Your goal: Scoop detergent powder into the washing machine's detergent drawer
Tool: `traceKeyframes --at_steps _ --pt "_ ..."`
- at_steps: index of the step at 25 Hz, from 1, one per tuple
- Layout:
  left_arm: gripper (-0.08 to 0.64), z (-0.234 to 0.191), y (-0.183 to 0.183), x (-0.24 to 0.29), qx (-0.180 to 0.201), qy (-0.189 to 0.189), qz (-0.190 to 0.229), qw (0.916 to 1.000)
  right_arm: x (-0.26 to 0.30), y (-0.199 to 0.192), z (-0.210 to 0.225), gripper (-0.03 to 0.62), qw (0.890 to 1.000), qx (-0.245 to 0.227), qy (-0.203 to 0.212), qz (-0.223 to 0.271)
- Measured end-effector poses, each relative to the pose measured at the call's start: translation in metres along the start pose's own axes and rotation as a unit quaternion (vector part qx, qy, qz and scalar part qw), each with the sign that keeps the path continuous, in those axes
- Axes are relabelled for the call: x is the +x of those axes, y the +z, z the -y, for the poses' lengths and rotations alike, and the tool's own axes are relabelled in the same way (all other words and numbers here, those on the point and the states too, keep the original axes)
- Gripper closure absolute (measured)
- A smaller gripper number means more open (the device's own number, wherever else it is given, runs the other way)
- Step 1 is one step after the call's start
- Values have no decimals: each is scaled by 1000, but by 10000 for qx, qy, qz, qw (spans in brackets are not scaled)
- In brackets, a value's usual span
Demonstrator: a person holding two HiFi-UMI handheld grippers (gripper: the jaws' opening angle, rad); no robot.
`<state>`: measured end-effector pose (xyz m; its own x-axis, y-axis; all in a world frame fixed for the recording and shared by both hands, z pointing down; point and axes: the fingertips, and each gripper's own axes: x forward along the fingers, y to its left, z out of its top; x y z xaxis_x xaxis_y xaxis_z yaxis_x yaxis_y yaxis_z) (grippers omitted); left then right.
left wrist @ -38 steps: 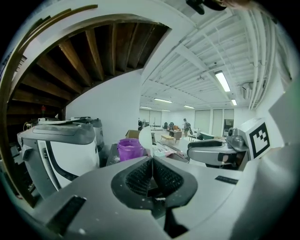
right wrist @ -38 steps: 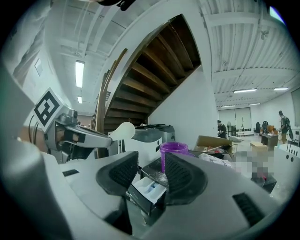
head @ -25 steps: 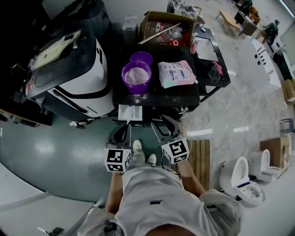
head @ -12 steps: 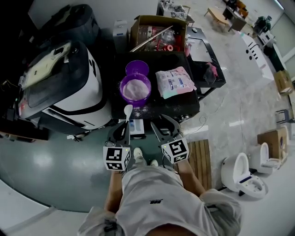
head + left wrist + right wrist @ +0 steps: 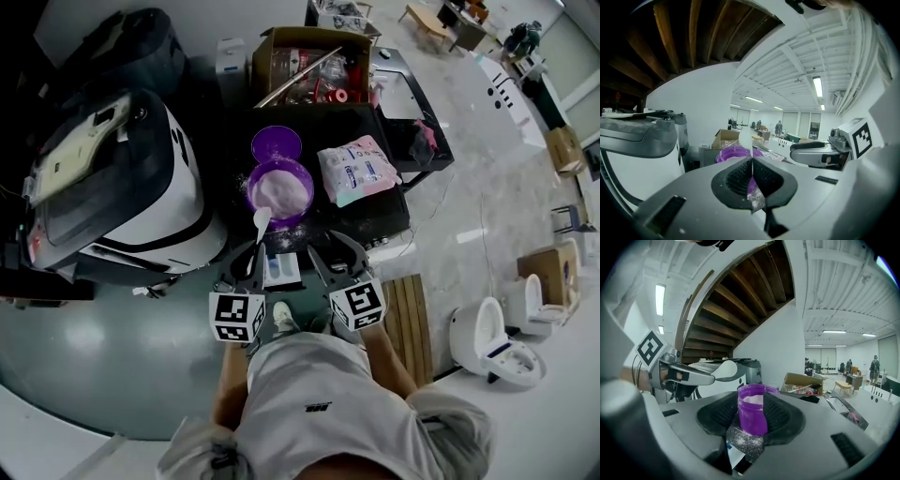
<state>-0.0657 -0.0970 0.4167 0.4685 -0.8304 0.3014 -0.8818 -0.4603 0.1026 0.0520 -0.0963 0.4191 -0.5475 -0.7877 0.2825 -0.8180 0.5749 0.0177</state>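
Underfoot, a glossy grey-green floor (image 5: 112, 319) gives way to pale polished tile on the right. The room is a large open hall with white ceiling beams and strip lights.

A washing machine (image 5: 131, 197), white-bodied with a black top, stands just off the left edge of a black table (image 5: 386, 221). An open cardboard box (image 5: 281, 47) sits at the table's far edge. A soft pink-and-white detergent bag (image 5: 354, 169) lies flat toward the right edge.

A round purple jar (image 5: 279, 192) of translucent plastic stands open toward the table's near left corner, filled with pale powder. Its purple lid (image 5: 277, 143) lies just behind it. Loose grains speckle the table top around the jar. The detergent drawer (image 5: 281, 270), a shallow white tray with a blue insert, lies at the near edge, just in front of the jar.

Both grippers are held low and side by side before the person, pointing at the table's near edge. The left gripper (image 5: 249, 255) has its jaws pressed together on the thin handle of a white spoon (image 5: 260, 223). The spoon's bowl is raised at the jar's near rim; contact with the rim cannot be confirmed. The right gripper (image 5: 336, 251) has its jaws spread wide and holds nothing. The jar shows in line between them but stands ahead of the tips, with the drawer below.
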Motion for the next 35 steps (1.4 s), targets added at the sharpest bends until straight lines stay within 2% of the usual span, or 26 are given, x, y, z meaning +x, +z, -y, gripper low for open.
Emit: traceKeyframes --at_steps 9,21,28,35 --pt "545 -11 9 40 23 -119 -81 9999 26 5 30 425 9999 93 -99 -25" --pt "545 -18 28 91 -58 277 -347 9990 65 19 87 426 9994 0 344 33" --pt "545 -18 23 112 -195 640 -821 9944 84 17 107 426 9969 46 785 19" --pt "545 -23 13 122 -225 1049 -1422 9840 96 10 119 426 9919 39 1268 -59"
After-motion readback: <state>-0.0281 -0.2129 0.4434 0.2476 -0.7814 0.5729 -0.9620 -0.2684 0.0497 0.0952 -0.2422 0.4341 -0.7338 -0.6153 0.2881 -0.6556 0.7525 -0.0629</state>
